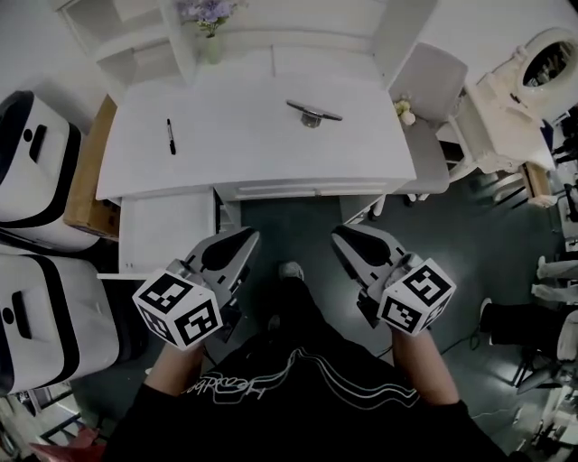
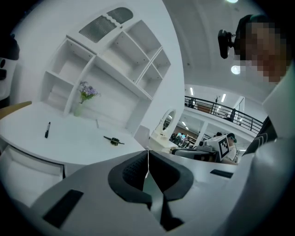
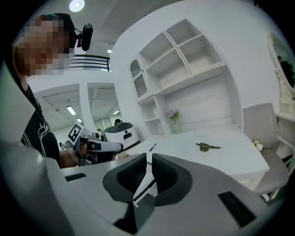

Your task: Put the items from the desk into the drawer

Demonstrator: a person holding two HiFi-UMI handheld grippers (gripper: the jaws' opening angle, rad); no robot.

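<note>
A black pen (image 1: 171, 135) lies on the left part of the white desk (image 1: 253, 153); it also shows in the left gripper view (image 2: 47, 129). A dark flat tool with a long blade (image 1: 312, 114) rests near the desk's middle back, seen too as the tool (image 2: 113, 140) and the tool (image 3: 208, 147). A shallow drawer front (image 1: 289, 189) runs under the desk's edge. My left gripper (image 1: 247, 238) and right gripper (image 1: 342, 235) hover below the desk's front edge, over the floor. Both are shut with nothing held: the left gripper (image 2: 148, 154) and the right gripper (image 3: 149, 159).
A vase of purple flowers (image 1: 209, 27) stands at the desk's back under white shelves. A white side cabinet (image 1: 167, 230) sits under the desk's left front. A grey chair (image 1: 432, 90) stands at the right. White-and-black machines (image 1: 36, 162) fill the left side.
</note>
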